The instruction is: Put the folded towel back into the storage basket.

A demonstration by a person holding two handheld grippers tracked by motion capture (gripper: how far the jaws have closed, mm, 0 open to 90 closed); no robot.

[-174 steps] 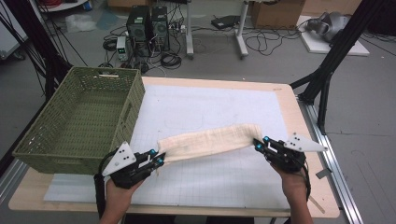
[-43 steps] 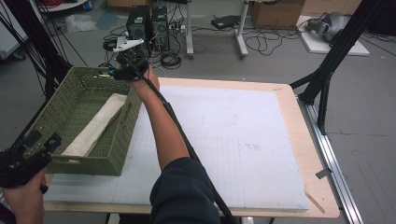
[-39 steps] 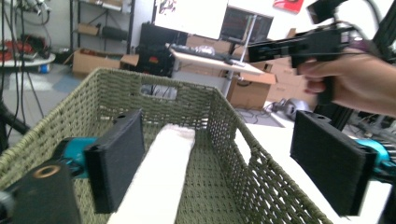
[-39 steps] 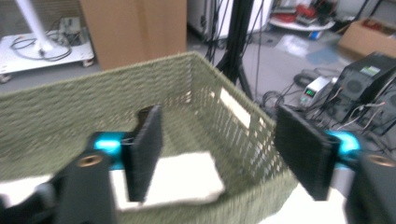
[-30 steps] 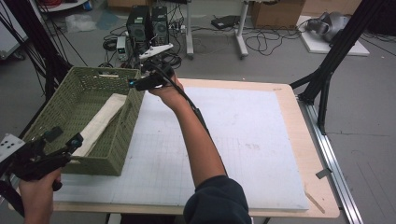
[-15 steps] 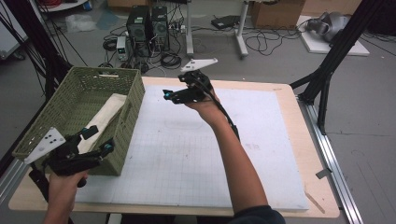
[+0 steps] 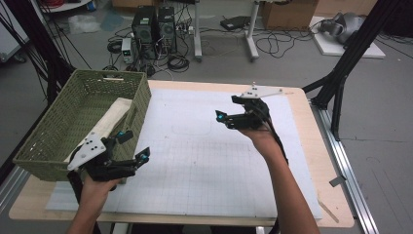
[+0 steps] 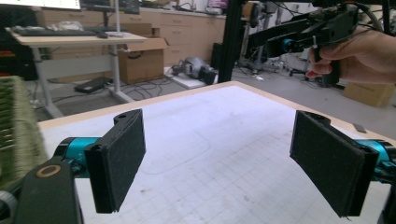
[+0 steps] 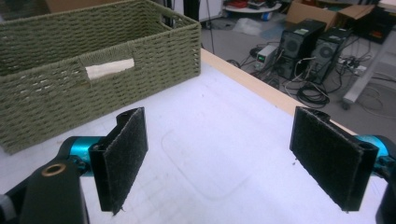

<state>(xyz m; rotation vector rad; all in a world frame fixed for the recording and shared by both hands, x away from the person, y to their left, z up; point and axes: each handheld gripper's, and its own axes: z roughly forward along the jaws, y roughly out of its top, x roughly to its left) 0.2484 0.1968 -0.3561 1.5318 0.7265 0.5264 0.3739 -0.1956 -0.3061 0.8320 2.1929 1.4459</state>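
The table [image 7: 311, 161] is seen with a white mat, and a green woven basket [image 7: 58, 131] stands at its left edge. Inside the basket a cream folded cloth [image 7: 109, 119] lies lengthwise, long and soft. The putting-away step is judged finished; next, another item would be needed. The left hand-held gripper [image 7: 132, 146], beside the basket, and the right hand-held gripper [image 7: 226, 109], well apart from it, are held wide and empty.

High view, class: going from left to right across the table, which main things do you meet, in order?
Green woven basket → folded cream cloth inside it → left gripper → white gridded mat → right gripper.
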